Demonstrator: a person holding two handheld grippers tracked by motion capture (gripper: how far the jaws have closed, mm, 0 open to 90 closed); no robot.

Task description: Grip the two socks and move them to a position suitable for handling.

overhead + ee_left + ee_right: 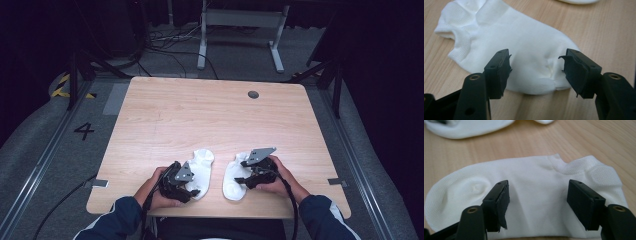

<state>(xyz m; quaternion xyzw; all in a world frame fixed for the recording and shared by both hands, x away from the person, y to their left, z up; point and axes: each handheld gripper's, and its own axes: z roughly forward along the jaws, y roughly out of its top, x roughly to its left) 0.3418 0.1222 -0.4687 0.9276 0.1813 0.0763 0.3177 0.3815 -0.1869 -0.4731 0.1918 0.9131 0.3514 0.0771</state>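
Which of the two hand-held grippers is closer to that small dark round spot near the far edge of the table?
The right. The right gripper sits almost straight below the dark round spot, over the right sock. The left gripper is farther off, toward the near left.

A lab or recording studio is showing itself here rather than a home. A bare wooden table (210, 125) is standing on grey carpet, framed by metal floor rails (37, 167); a painted number 4 (84, 131) and yellow-black hazard tape (62, 86) are marking the floor. Loose cables (170, 42) are trailing toward a desk frame (240, 30), and dark surroundings are closing everything in.
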